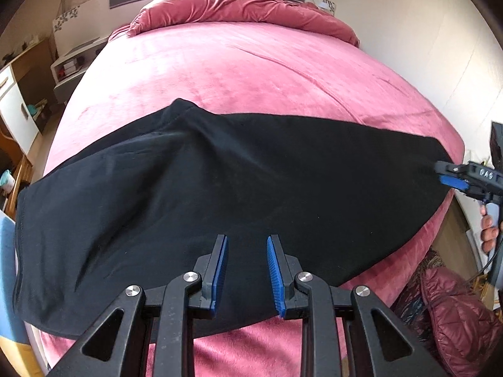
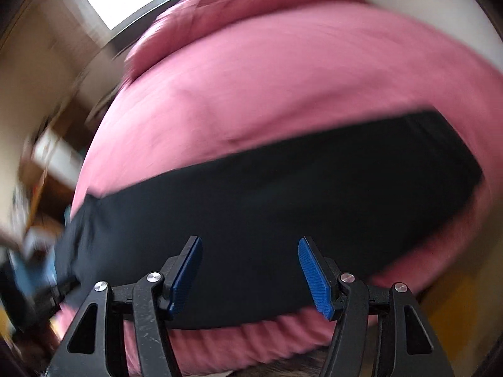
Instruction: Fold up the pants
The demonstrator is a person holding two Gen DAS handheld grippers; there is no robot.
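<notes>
Nearest, the left gripper [image 1: 245, 271] hangs above the black pants [image 1: 195, 194], jaws apart and holding nothing. Beyond, the right gripper [image 2: 250, 275] gapes empty above that garment, which lies across the pink bed [image 1: 239, 72].

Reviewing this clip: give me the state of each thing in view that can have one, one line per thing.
black pants: spread flat across the bed, folded lengthwise, not yet folded short.
pink bedspread: smooth, pants on its near part.
duvet: bunched at the far end.
left gripper: open, nothing between its fingers.
right gripper: open, empty, over the pants.
</notes>
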